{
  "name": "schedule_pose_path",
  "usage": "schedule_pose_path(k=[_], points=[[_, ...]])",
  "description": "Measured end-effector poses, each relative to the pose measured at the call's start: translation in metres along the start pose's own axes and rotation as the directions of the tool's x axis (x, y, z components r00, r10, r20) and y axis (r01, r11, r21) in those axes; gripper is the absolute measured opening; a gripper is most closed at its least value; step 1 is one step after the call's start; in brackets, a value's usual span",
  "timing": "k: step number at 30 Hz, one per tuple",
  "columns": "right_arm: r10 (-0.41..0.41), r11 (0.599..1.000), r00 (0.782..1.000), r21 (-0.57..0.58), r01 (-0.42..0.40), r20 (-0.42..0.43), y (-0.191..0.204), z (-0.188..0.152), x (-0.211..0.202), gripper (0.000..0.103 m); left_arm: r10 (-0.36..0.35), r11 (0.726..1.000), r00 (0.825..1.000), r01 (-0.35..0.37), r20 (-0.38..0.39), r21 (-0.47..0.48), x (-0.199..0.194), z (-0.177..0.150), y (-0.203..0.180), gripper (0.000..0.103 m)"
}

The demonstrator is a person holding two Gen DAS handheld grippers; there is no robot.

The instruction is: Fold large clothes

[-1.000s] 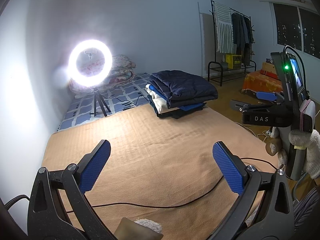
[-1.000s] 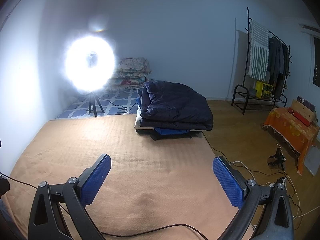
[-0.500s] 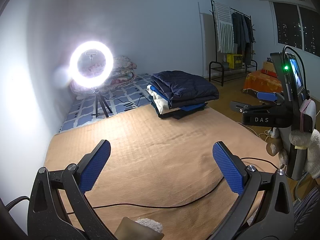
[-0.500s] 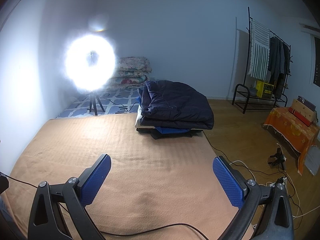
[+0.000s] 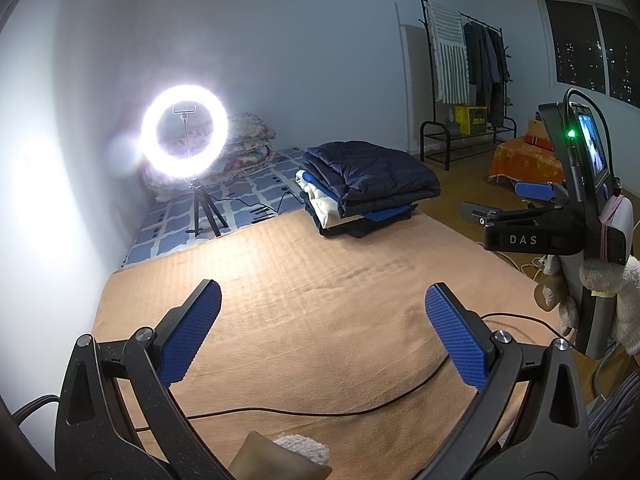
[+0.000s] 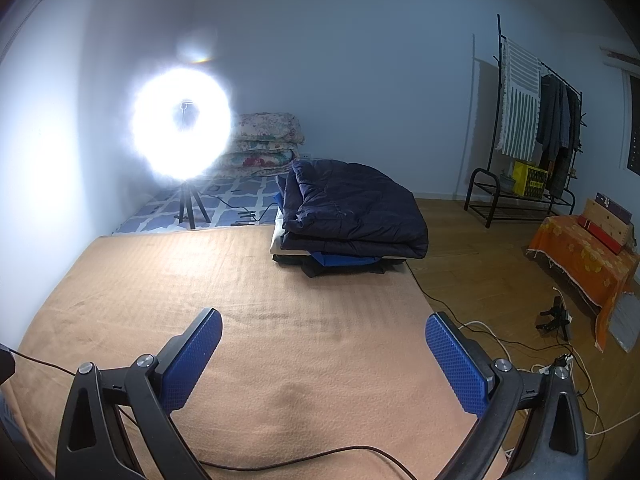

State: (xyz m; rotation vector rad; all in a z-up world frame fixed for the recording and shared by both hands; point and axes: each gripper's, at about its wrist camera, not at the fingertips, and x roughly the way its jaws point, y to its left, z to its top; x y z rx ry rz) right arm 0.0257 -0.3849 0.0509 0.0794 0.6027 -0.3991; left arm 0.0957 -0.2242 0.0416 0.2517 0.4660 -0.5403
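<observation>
Left wrist view: since a second ago the ring light (image 5: pixel 185 131) has drifted slightly right and down in frame; nothing else changed. The left gripper (image 5: pixel 324 330) hangs with jaws wide apart, holding nothing, over the bare tan blanket (image 5: pixel 320 300), crossed near by one black cable (image 5: pixel 320 410). One stack of folded clothes (image 5: pixel 370 186) sits at the blanket's far edge.

Right wrist view: almost unchanged. The right gripper (image 6: pixel 324 356) is spread, empty. The stack (image 6: pixel 352 216) occupies the far right corner; wooden floor (image 6: pixel 480 264) lies right.
</observation>
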Motion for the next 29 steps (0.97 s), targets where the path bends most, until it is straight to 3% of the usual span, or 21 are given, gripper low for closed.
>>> schedule_pose_path(k=[29], points=[[0.002, 1.000, 1.000, -0.007, -0.002, -0.005, 0.0002, -0.0018, 0.0026, 0.103, 0.030, 0.999, 0.999, -0.031, 0.036, 0.029, -0.0067, -0.0034, 0.0040, 0.103]])
